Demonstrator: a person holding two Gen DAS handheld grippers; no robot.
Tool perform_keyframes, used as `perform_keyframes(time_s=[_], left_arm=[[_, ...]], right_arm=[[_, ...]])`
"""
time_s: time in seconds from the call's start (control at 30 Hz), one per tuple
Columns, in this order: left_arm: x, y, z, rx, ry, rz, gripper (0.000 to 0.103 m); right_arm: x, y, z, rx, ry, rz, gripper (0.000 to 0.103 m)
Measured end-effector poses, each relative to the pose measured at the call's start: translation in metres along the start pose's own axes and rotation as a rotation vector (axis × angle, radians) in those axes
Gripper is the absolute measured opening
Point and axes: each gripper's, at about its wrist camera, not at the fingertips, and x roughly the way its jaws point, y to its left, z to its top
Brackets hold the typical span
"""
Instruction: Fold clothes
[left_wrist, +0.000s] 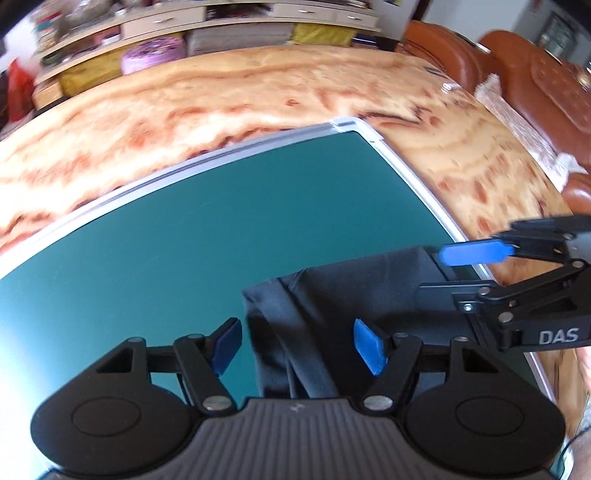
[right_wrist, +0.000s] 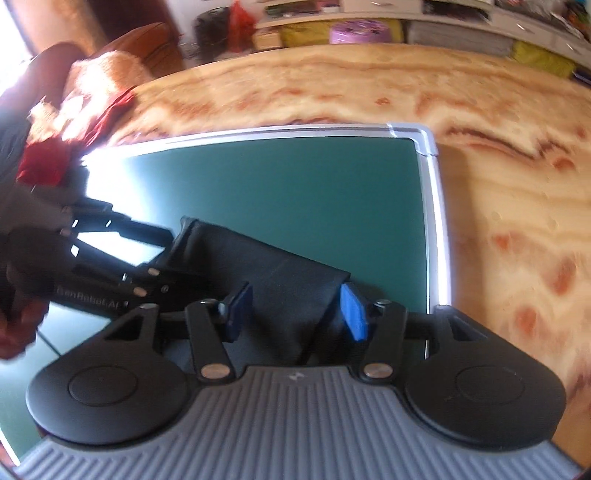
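A dark, folded garment (left_wrist: 332, 314) lies on the green mat (left_wrist: 184, 240) near the mat's right edge. My left gripper (left_wrist: 297, 347) is open just above it, one blue pad off the cloth's left edge and the other over the cloth. My right gripper (left_wrist: 439, 271) comes in from the right, open at the garment's far right corner. In the right wrist view the garment (right_wrist: 280, 269) stretches between the open right gripper (right_wrist: 295, 312) and the blurred left gripper (right_wrist: 164, 254) at its far left end. Neither gripper holds any cloth.
The silver-framed mat sits on a marble-patterned table (left_wrist: 258, 96). An orange-brown sofa (left_wrist: 535, 74) stands to the right. Cluttered shelves (left_wrist: 166, 22) run along the back. Red cloth (right_wrist: 48, 162) lies off the mat's far left corner, and a hand (right_wrist: 14, 332) holds the left gripper.
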Motion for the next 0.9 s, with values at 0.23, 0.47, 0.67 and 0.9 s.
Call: perform_keyframes(time_s=[0.23,0.47,0.67,0.9], left_arm=[[-0.006,0.000,-0.003,-0.066,0.056,0.113,0.090],[-0.024,-0.005,-0.021,-0.131,0.062,0.175,0.096],[-0.067,-0.024,-0.054,-0.188,-0.010,0.244,0.097],[-0.118,-0.049,-0.092,-0.266,-0.070,0.295,0.100]], right_arm=[[-0.018,0.021,0.008,0.088,-0.008,-0.121,0.076],[-0.024,0.032,0.016,0.161,0.067,-0.224,0.079],[-0.056,0.039,-0.003,0.226,-0.006,-0.218,0.079],[-0.118,0.068,-0.045,0.242,-0.008,-0.242,0.079]])
